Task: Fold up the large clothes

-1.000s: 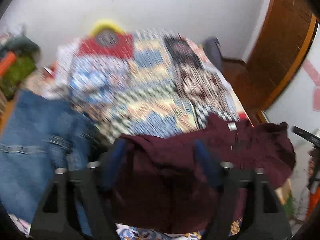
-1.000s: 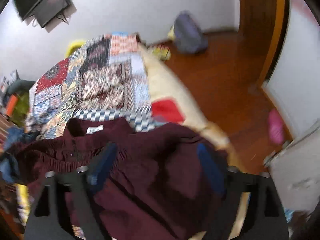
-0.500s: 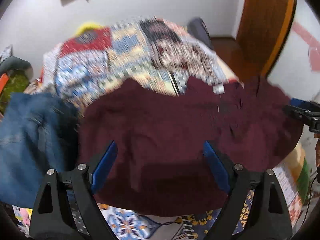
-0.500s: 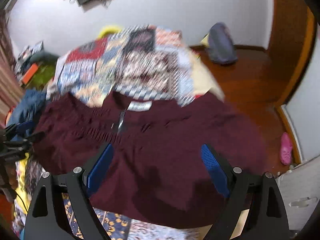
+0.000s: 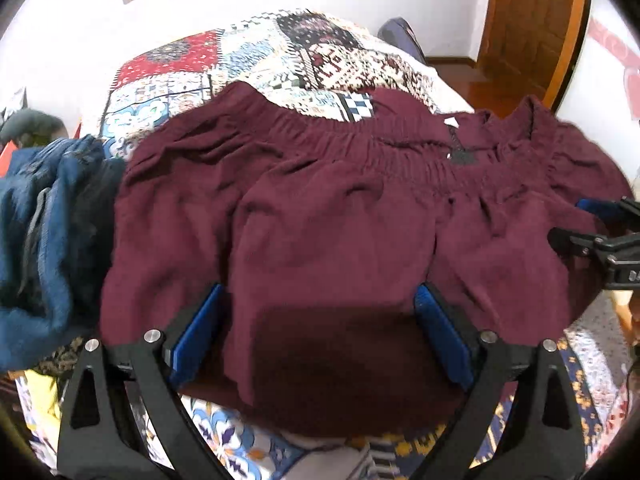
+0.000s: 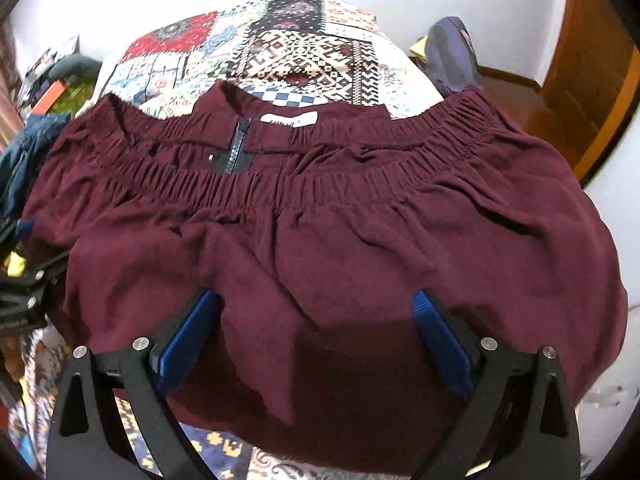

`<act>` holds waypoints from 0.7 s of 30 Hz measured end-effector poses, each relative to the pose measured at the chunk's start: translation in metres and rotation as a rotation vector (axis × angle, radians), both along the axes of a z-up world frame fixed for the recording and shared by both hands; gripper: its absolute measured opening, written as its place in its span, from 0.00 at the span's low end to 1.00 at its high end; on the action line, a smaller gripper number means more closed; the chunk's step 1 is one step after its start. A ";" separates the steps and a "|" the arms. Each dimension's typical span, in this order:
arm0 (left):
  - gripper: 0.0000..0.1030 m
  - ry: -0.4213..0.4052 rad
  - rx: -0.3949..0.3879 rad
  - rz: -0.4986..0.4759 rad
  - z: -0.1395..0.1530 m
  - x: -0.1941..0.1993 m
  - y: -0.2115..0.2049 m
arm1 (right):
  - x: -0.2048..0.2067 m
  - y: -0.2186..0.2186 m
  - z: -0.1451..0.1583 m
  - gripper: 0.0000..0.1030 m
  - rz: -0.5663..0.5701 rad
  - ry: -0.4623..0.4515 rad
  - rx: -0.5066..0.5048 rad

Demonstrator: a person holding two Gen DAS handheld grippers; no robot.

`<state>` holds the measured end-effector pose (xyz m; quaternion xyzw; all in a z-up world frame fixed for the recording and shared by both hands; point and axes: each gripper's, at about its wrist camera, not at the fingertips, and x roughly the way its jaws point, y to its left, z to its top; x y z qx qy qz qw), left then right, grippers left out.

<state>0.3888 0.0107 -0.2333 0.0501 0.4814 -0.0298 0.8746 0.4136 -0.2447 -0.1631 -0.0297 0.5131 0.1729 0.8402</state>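
Observation:
A dark maroon garment [image 5: 320, 216] with a gathered elastic waistband [image 6: 288, 184], a short zipper and a white label lies spread on the patchwork bedspread [image 5: 256, 60]. My left gripper [image 5: 320, 332] is open above its near left part, blue pads wide apart. My right gripper [image 6: 316, 336] is open above its near right part and holds nothing. The right gripper also shows at the right edge of the left wrist view [image 5: 600, 240]; the left one shows at the left edge of the right wrist view [image 6: 24, 292].
Blue jeans [image 5: 44, 240] lie heaped to the left of the maroon garment. A purple-grey bag [image 6: 456, 60] sits on the wooden floor beyond the bed. A wooden door [image 5: 532, 28] stands at the right. Clutter lies at the far left [image 6: 60, 80].
The maroon garment went from bunched at the bed's near edge to spread out flat with its waistband away from me. Both grippers drew back toward its near hem and stay open.

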 end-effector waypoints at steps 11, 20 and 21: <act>0.93 -0.090 -0.250 0.279 0.033 -0.056 0.084 | -0.018 0.017 0.036 0.95 0.027 -0.114 0.027; 0.93 0.065 -0.682 0.341 -0.025 -0.047 0.124 | -0.021 0.036 0.019 0.95 0.054 -0.090 0.028; 0.93 0.068 -0.729 0.346 -0.030 -0.042 0.125 | -0.022 0.037 0.016 0.95 0.055 -0.083 0.023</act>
